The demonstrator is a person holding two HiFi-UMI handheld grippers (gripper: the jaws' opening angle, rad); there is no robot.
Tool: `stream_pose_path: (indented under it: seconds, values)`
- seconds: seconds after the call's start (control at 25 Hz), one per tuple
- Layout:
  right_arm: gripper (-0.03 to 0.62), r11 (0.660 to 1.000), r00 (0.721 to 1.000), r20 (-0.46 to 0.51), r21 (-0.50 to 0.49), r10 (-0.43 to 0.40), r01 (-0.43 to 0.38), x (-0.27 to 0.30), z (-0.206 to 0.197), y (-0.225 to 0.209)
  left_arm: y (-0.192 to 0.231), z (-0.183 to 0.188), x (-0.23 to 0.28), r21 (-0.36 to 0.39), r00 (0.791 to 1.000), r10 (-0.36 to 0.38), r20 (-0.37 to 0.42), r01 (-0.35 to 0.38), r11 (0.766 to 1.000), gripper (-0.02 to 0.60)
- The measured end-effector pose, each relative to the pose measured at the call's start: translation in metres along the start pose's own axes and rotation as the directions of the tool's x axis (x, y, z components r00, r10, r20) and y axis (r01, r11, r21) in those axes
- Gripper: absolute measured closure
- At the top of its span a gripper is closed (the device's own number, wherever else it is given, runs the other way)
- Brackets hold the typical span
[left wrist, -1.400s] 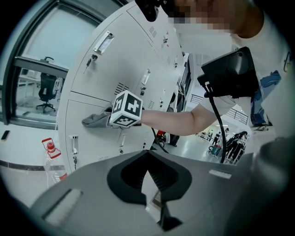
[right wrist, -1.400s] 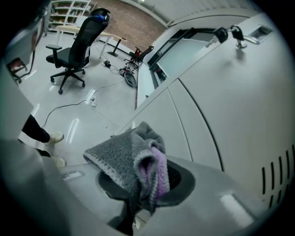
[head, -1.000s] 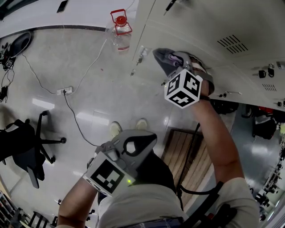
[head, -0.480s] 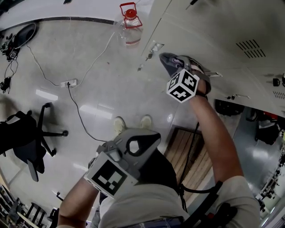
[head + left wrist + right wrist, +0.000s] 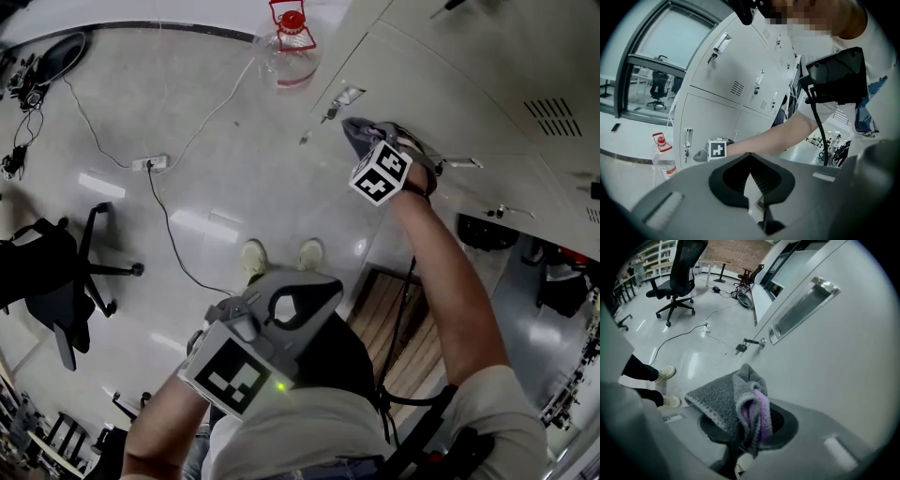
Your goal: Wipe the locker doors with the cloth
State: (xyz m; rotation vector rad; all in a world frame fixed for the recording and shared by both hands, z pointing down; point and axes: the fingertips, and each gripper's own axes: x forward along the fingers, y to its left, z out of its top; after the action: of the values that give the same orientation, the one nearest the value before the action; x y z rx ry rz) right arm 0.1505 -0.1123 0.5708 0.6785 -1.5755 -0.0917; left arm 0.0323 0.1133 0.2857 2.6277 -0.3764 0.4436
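Observation:
A grey cloth with a purple inner side is bunched between the jaws of my right gripper, which is shut on it. The cloth is pressed against a pale locker door, just right of a key hanging in its lock. In the right gripper view the door fills the right side, with the key and a clear label holder ahead. My left gripper hangs by the person's waist, shut and empty.
A water bottle with a red cap stands on the floor by the locker's corner. A power strip with cables lies on the glossy floor, a black office chair at left. A wooden board lies below the right arm.
My right gripper has slid the cloth along the locker door, nearer the hanging key and farther from the head camera. The left gripper has stayed by the waist.

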Motion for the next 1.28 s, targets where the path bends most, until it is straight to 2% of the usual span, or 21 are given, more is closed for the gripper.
stream_pose_path:
  seconds: [0.28,0.48,0.68,0.96,1.12,1.28]
  values:
    - [0.508,0.999,0.999,-0.012,0.041,0.035,-0.035,0.012,0.000,0.008,0.002,-0.001,0.000,-0.006,1.000,0.008,0.007,-0.008,1.000,0.578]
    - [0.507,0.999,0.998,0.048,0.034,0.030,-0.032,-0.046,0.014,0.001,-0.001,0.004,-0.001,0.003,1.000,-0.007,0.022,0.007,1.000,0.579]
    - [0.508,0.998,0.985,0.164,0.026,-0.060,0.056,-0.144,0.040,-0.035,-0.005,0.010,-0.004,0.021,0.999,-0.023,0.029,0.022,1.000,0.578]
    - [0.507,0.979,0.944,0.260,0.027,-0.203,0.203,-0.244,0.065,-0.086,-0.017,0.017,-0.006,0.046,0.998,-0.049,0.031,0.048,0.998,0.578]
    - [0.508,0.954,0.918,0.263,0.020,-0.295,0.301,-0.271,0.070,-0.111,-0.021,0.020,-0.007,0.057,0.998,-0.054,0.038,0.052,0.997,0.578]
    - [0.508,0.942,0.914,0.236,0.012,-0.330,0.336,-0.266,0.067,-0.122,-0.021,0.019,-0.011,0.061,0.998,-0.049,0.041,0.046,0.997,0.578]
